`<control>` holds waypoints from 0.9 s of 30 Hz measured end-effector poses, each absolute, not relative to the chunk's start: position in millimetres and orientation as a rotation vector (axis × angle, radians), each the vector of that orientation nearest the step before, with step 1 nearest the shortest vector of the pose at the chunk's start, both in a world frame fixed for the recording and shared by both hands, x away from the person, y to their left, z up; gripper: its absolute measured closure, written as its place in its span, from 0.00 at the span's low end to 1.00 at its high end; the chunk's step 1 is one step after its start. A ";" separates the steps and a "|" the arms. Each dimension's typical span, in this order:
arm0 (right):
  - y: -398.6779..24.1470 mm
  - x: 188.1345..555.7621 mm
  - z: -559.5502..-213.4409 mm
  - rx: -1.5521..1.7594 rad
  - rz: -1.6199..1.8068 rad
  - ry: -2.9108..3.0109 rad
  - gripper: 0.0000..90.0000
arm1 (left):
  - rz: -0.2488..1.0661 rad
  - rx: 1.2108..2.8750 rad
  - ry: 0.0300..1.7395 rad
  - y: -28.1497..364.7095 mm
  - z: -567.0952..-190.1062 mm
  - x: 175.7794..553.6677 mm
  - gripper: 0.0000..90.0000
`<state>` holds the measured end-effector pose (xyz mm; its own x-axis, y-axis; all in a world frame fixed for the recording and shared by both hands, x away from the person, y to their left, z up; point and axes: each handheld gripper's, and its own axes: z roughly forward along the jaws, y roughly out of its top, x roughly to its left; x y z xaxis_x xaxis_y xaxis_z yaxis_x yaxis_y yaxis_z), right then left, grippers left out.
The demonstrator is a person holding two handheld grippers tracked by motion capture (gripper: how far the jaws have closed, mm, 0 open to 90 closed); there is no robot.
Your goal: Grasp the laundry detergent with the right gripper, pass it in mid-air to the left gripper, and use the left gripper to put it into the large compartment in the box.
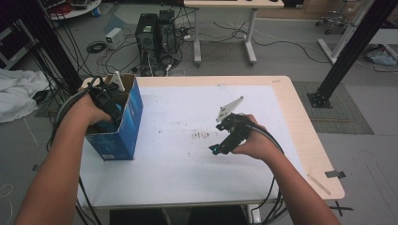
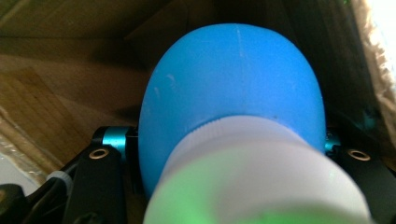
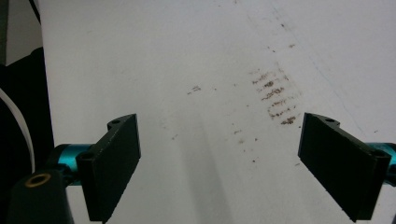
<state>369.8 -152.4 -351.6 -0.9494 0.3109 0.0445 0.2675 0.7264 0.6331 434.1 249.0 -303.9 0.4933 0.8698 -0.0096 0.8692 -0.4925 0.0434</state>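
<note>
Inside the blue cardboard box (image 1: 123, 123), the left gripper (image 1: 109, 104) clamps a blue bottle with a white cap (image 2: 233, 93), brown box walls close around it. Well apart, the right gripper (image 3: 219, 163) hangs wide open over the white table (image 1: 178, 164).

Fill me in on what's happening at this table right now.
A person works with a gripper in each hand. The left gripper is down inside the open blue cardboard box at the table's left edge, its jaws shut on a blue bottle with a white cap; cardboard walls surround it. The right gripper hovers over the white table cover near some dark smudges, jaws wide open with nothing between them.
</note>
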 end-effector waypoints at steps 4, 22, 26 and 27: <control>-151.6 370.4 -352.0 0.483 1.036 2.858 0.14 | 0.023 2.694 1.556 247.9 -303.8 433.7 0.44; -152.9 370.1 -351.0 0.484 1.051 2.848 0.14 | 0.073 2.711 1.514 245.7 -296.7 428.8 0.40; -152.1 370.3 -351.1 0.486 1.047 2.851 0.14 | 0.064 2.706 1.505 247.1 -293.9 427.6 0.40; -152.1 370.3 -351.1 0.486 1.047 2.851 0.14 | 0.064 2.706 1.505 247.1 -293.9 427.6 0.40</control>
<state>370.3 -152.1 -351.1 -0.9479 0.3151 0.0466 0.2704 0.7186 0.6407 427.6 247.1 -293.9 0.5271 0.8497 0.0141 0.8479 -0.5269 0.0591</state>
